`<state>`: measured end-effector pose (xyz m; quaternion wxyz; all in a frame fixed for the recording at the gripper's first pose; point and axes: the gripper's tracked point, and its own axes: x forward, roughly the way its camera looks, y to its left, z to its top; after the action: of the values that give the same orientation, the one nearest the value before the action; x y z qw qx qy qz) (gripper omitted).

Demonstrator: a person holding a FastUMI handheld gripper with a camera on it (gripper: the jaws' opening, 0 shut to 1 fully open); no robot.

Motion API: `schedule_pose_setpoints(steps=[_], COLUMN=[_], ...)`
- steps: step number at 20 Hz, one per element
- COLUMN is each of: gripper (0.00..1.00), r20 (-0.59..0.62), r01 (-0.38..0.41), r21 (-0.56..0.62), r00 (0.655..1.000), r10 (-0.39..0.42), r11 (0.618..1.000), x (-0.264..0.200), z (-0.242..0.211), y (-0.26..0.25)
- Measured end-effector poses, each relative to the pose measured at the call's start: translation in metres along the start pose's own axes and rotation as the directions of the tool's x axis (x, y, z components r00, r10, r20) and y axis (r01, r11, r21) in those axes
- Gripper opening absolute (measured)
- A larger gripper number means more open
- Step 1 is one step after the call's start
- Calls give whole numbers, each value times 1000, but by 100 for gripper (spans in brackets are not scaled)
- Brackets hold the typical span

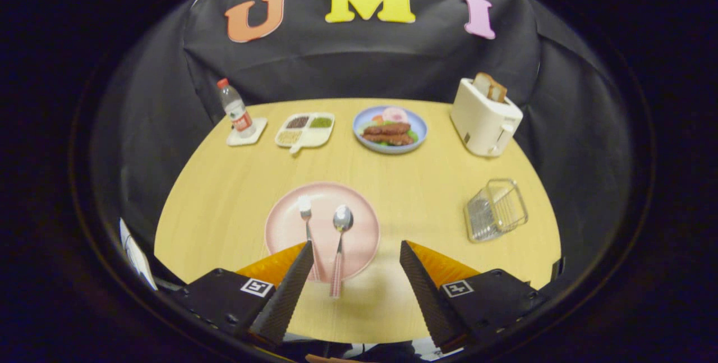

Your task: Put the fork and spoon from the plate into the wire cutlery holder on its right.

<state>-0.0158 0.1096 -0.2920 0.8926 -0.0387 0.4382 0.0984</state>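
Note:
A pink plate (pixel 291 234) lies on the wooden table just ahead of my fingers. On it rest a fork (pixel 307 223) and a spoon (pixel 341 228), side by side, heads pointing away and pink handles toward me. The spoon's handle end overhangs the plate's near rim, between my fingers. The fork's handle runs close beside my left finger. To the right of the plate stands the wire cutlery holder (pixel 496 209), tilted in this view. My gripper (pixel 355 251) hovers above the plate's near edge, open, with nothing gripped.
Along the far side of the table stand a water bottle (pixel 235 109) on a white coaster, a divided white tray (pixel 305 129) of grains, a blue plate of food (pixel 390 129) and a white toaster (pixel 484 116) with bread in it. A paper sheet (pixel 136 253) lies at the left table edge.

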Motion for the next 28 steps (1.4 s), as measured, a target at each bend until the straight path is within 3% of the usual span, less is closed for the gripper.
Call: schedule_pose_setpoints(steps=[5, 8, 9, 10, 17, 21, 24, 25, 28], gripper=[93, 94, 90, 86, 84, 77, 60, 60, 39], r20=[-180, -258, -277, -287, -421, -470, -480, -484, -503], r01=[-29, 4, 1, 2, 12, -8, -19, -25, 11], r21=[-1, -54, -57, -57, -61, -72, -88, -88, -110], r00=[983, 966, 961, 958, 906, 882, 877, 875, 862], r10=[28, -18, -16, -19, -36, -27, -26, -20, -65], r11=[1000, 999, 998, 998, 998, 997, 996, 996, 994], x=[16, 25, 29, 36, 63, 68, 70, 71, 71], z=[-49, -67, -71, -72, -84, -86, -86, -88, -91], y=[10, 6, 9, 10, 11, 17, 20, 22, 13])
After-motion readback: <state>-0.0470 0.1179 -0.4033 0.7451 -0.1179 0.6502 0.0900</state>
